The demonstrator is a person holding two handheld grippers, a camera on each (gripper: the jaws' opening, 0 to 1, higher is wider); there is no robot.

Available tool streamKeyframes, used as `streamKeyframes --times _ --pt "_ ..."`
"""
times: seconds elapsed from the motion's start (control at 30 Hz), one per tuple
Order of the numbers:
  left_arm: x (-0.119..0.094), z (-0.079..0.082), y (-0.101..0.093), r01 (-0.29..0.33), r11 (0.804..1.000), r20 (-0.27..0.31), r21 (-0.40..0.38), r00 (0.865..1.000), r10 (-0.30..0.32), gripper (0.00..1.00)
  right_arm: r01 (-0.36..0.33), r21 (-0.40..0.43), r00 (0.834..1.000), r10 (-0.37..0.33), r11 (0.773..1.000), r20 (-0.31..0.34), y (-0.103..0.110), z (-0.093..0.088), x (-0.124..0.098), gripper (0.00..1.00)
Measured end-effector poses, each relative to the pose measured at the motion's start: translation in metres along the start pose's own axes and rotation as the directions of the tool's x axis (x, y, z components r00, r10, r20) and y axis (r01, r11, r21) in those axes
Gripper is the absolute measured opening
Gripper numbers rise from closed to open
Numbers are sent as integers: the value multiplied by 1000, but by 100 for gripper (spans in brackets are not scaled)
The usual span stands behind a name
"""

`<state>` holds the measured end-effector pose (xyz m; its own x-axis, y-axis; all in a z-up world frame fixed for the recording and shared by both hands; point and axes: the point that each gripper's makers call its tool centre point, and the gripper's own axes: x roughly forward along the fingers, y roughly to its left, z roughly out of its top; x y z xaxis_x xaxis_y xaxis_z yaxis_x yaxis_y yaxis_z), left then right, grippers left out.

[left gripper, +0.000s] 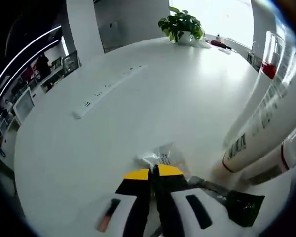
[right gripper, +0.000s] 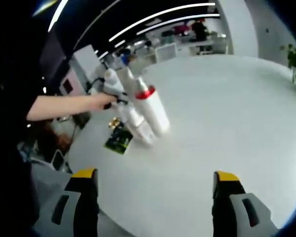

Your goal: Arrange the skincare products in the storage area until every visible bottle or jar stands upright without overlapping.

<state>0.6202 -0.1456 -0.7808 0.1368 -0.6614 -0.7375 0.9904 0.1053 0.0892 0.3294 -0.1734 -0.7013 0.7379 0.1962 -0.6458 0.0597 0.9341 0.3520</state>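
Daylight behind the potted plant [left gripper: 181,25] washes out the far desk [left gripper: 153,98]. Ceiling strip lights [right gripper: 158,20] streak overhead. Fisheye edges bend; nearby bottles [left gripper: 271,113] look soft.

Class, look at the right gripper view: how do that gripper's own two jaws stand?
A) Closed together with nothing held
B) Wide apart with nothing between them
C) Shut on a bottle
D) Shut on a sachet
B: the right gripper has its yellow-tipped jaws far apart over bare white table, well short of the bottles.
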Motion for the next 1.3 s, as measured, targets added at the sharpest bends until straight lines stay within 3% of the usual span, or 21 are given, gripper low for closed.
streamKeyframes --times 0.2,0.5,0.83,1.07,1.3 --pt "1 0 3 -10 996 6 -91 1000 11 3 -5 -5 1000 5 1000 1 3 1 -1 98" --pt "-8 8 15 -14 992 46 -125 999 20 3 -2 -5 1000 2 1000 16 2 5 -3 98" --pt "-35 21 29 -23 995 96 -99 995 33 3 -28 -32 999 29 999 31 17 15 -1 98" --pt "-60 25 26 -10 1000 108 -11 994 11 3 -44 -50 998 46 998 48 27 23 -5 98" --pt "-89 32 25 -5 1000 134 -15 991 7 3 -56 -72 996 60 996 65 34 28 -10 98"
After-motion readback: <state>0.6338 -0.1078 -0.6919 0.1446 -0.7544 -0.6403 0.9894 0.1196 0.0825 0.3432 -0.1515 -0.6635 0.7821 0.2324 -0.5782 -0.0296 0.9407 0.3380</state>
